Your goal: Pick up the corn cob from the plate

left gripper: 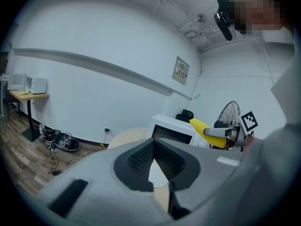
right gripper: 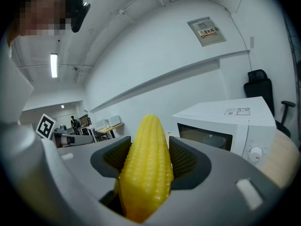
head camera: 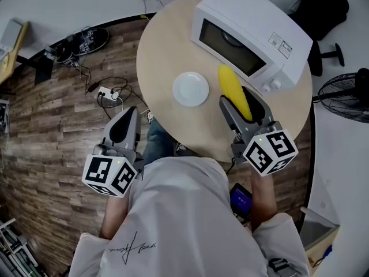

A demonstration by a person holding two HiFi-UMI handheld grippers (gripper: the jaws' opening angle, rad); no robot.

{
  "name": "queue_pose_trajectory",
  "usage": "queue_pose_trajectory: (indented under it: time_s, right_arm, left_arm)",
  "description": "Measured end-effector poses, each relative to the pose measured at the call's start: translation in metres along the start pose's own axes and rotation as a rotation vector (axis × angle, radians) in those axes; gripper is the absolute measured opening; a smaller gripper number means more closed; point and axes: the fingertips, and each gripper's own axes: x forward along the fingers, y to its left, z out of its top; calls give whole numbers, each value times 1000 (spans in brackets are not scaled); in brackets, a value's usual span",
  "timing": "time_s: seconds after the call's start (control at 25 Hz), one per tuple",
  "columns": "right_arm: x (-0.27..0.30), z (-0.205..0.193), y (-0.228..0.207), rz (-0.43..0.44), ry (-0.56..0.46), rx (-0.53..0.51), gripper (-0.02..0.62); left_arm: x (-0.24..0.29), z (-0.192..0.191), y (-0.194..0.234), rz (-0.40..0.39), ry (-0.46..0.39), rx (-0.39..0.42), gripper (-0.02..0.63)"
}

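1. Far left: the left gripper (head camera: 123,126) hangs low, off the table's near edge and over the wood floor (head camera: 52,126). In its own view the jaws are pinched together at the tips with nothing between them. It is well apart from the action.
2. Moving in: the white plate (head camera: 191,89) sits bare on the table, between the 2 grippers and nearer the right one.
3. Here's the prize: the corn cob (head camera: 233,91) is off the plate, held just to the plate's right. The right gripper (head camera: 243,109) has it clamped, and in the right gripper view both ribbed pads press on the cob's flanks.
4. The key relation is that the cob's long axis runs along the jaws. Its tapered tip pokes out past the fingertips toward the microwave (head camera: 253,30), and its butt end sits deep in the claw. I judge the pick as good as done. What's left is a firm squeeze, since those rounded kernels could let it pivot.
5. Right of the cob, the white microwave stands on the table's far side with its door closed, close beyond the tip.
6. Surface and room:
   - The table (head camera: 167,45) is round, pale and smooth.
   - Cables (head camera: 106,95) trail over the plank floor at left.
   - A fan (head camera: 346,94) and a black chair (head camera: 323,10) stand at right.
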Motion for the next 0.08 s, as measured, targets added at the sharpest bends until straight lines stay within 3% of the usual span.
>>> queue_pose_trajectory:
  time_s: [0.08]
  right_arm:
    - [1, 1, 0, 7, 0, 0, 270]
  left_arm:
    - [2, 0, 1, 0, 0, -1, -6]
